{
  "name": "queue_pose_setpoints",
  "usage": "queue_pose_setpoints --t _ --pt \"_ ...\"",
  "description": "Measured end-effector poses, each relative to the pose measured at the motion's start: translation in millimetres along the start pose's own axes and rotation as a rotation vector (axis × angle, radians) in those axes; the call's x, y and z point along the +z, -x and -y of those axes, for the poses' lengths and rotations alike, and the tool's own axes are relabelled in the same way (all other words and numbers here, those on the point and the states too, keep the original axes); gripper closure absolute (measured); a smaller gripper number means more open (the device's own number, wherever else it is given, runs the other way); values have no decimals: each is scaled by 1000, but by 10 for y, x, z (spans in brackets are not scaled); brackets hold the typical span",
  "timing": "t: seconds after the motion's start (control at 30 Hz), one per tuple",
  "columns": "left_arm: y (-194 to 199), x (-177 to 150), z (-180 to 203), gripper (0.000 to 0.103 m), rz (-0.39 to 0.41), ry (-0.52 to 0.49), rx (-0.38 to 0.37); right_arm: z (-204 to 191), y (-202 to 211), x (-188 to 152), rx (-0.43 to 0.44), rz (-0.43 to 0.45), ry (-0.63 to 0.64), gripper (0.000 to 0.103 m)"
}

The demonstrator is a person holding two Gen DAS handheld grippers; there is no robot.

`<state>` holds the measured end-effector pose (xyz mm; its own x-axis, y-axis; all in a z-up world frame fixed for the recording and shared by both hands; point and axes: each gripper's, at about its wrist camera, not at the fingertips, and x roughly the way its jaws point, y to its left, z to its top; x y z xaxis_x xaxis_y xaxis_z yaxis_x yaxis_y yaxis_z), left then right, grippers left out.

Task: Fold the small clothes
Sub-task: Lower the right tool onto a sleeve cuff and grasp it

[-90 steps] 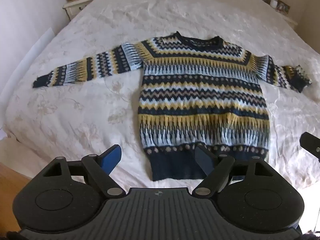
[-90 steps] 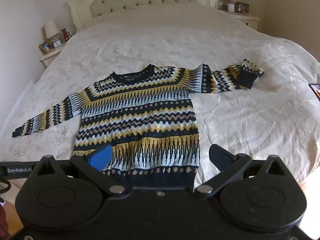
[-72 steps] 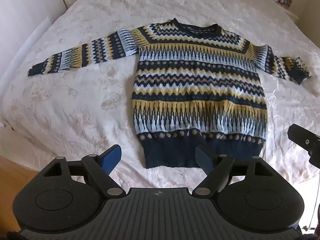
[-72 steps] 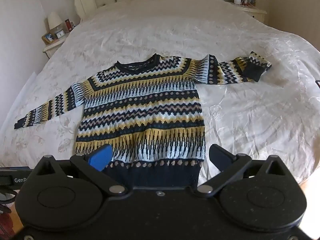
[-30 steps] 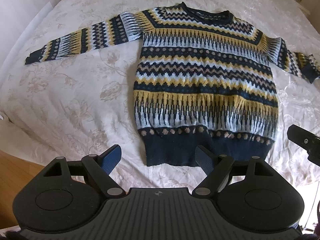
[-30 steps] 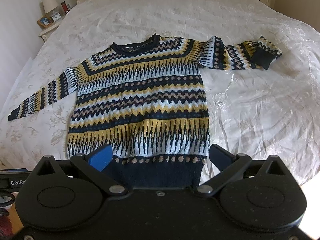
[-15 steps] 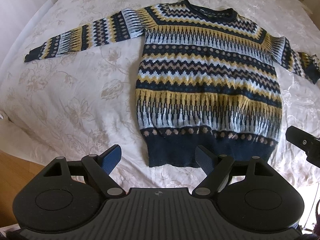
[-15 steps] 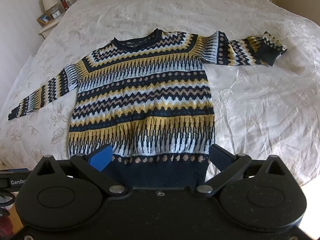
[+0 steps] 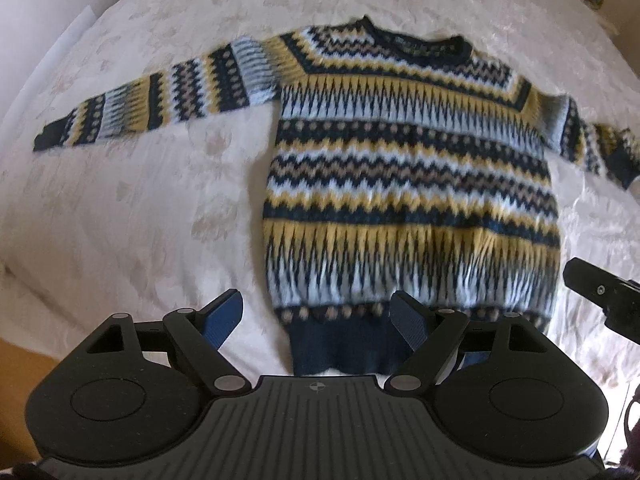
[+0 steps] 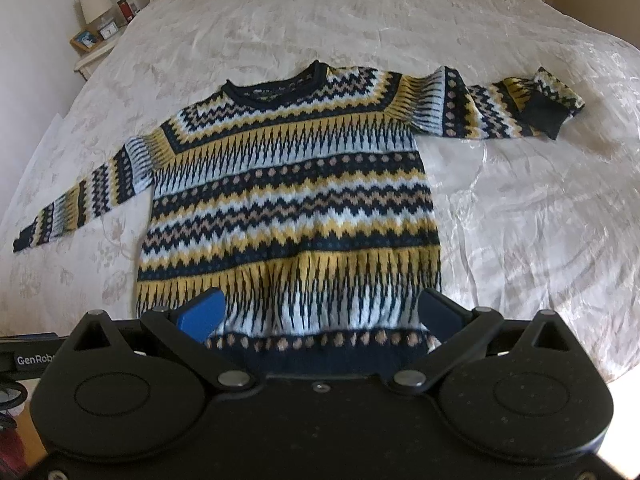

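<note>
A knitted sweater [image 9: 412, 184] [image 10: 288, 208] in navy, yellow and pale blue bands lies flat on the bed, face up, both sleeves spread out sideways. Its navy hem [image 9: 340, 350] points toward me. My left gripper [image 9: 316, 320] hovers open above the hem's left corner, nothing between its blue pads. My right gripper [image 10: 320, 316] hangs open over the lower hem, spanning most of its width, also empty. The right sleeve's cuff [image 10: 546, 114] is folded back on itself. A black part of the right gripper [image 9: 600, 296] shows at the right edge of the left wrist view.
The white embroidered bedspread [image 10: 520, 216] covers the whole bed and is wrinkled to the right of the sweater. A bedside table [image 10: 96, 46] with a lamp and small frames stands at the back left. Wooden floor [image 9: 16, 364] shows beyond the bed's near left edge.
Both grippers have drifted forward over the bed, so the sweater's hem now sits nearer and lower in both views. Their jaws stay open and the sweater has not moved.
</note>
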<state>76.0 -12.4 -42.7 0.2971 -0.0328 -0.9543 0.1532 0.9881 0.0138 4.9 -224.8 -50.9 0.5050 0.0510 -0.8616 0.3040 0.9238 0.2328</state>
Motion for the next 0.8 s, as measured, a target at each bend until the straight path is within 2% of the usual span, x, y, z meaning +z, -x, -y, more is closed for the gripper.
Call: queue_pose_setpoints --t 0.1,0.2,0.33,0.43,0.57,0.8 --pt "43 153 -35 23 67 13 -39 -15 -20 129 11 31 -9 1" --pt "148 341 -81 23 187 40 -65 -41 3 279 24 93 -15 1" --pt "268 580 -113 23 360 52 -85 -102 102 476 17 226 -6 1" --pt "288 726 -101 23 451 30 -97 -137 180 581 3 342 -7 1" --pt "226 882 -82 23 486 2 -119 -151 207 709 -5 456 -28 1" --pt "21 969 -39 23 475 -31 -123 -68 43 844 -27 561 -20 1"
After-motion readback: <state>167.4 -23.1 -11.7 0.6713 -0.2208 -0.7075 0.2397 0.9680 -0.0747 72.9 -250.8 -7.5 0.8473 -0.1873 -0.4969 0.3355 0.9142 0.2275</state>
